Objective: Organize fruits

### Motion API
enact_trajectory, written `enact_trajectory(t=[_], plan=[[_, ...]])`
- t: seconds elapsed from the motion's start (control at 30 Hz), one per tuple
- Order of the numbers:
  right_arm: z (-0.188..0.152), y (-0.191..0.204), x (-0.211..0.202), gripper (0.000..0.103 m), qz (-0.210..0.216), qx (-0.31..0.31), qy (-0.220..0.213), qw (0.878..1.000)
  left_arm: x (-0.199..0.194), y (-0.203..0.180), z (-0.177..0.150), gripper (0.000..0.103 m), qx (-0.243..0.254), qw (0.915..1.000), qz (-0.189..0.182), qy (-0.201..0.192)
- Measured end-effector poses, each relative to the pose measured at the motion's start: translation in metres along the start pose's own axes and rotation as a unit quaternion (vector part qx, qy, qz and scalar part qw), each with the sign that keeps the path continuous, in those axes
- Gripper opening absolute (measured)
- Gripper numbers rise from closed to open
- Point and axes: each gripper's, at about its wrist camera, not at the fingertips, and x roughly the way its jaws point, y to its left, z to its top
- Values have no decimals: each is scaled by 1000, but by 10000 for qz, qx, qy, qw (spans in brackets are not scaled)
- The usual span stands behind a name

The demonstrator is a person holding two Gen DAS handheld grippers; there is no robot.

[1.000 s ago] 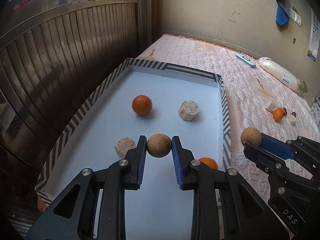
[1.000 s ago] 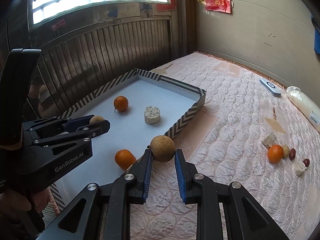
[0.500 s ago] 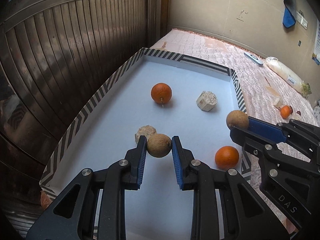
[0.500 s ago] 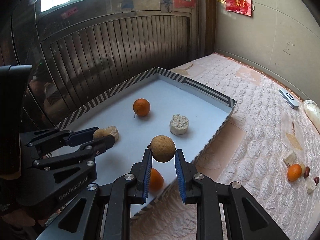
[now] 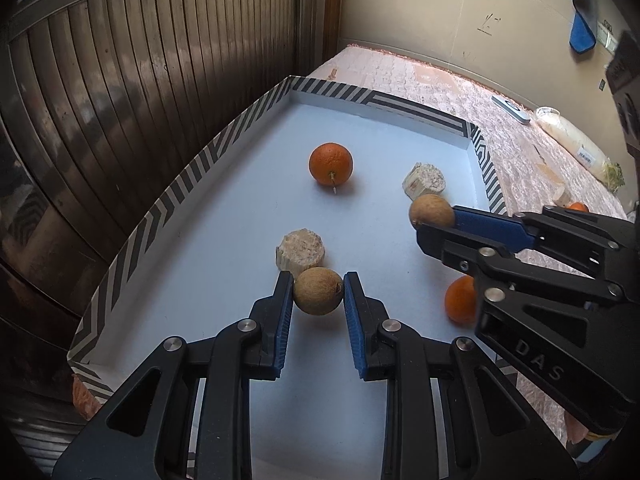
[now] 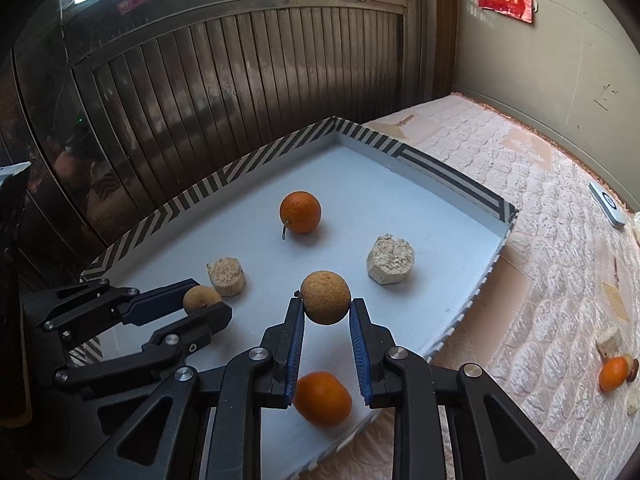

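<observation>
nearest the tray's (image 5: 192, 164) near wall, the left hand-held gripper (image 5: 318, 298) pinches a brown round fruit (image 5: 318, 291) between its blue pads, held above the tray floor just short of a pale cut chunk (image 5: 300, 250). to the right of it the right hand-held gripper (image 6: 325, 312) clamps a second brown fruit (image 6: 325, 297), also over the tray floor, with a loose orange (image 6: 323, 399) lying below its fingers near the tray's right wall. past both, toward the tray's middle, sits a stemmed orange (image 6: 300, 212), and right of that a second pale chunk (image 6: 390, 258). beyond the tray's right wall, out on the quilted bed (image 6: 520, 208), another orange (image 6: 613, 374) waits among small pieces.

the risks, as i judge them: both fruits are round and gripped only at their sides, so letting go from this height could send them rolling into the chunks or up against the wall. the right fruit hangs almost over the loose orange; dropped there, it may bounce off it. the two tools are near each other, and a careless lowering could knock one against the other.
</observation>
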Motion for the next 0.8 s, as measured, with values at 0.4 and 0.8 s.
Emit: enact_trajectory(t=[0.4, 0.8], plan=[[4, -1, 24, 22, 99, 114, 206, 9997, 8, 2, 0, 25, -100, 9999, -23, 118], [-5, -15, -11, 23, 89, 591, -137, 9981, 0, -8, 3, 59, -53, 9999, 80, -57]])
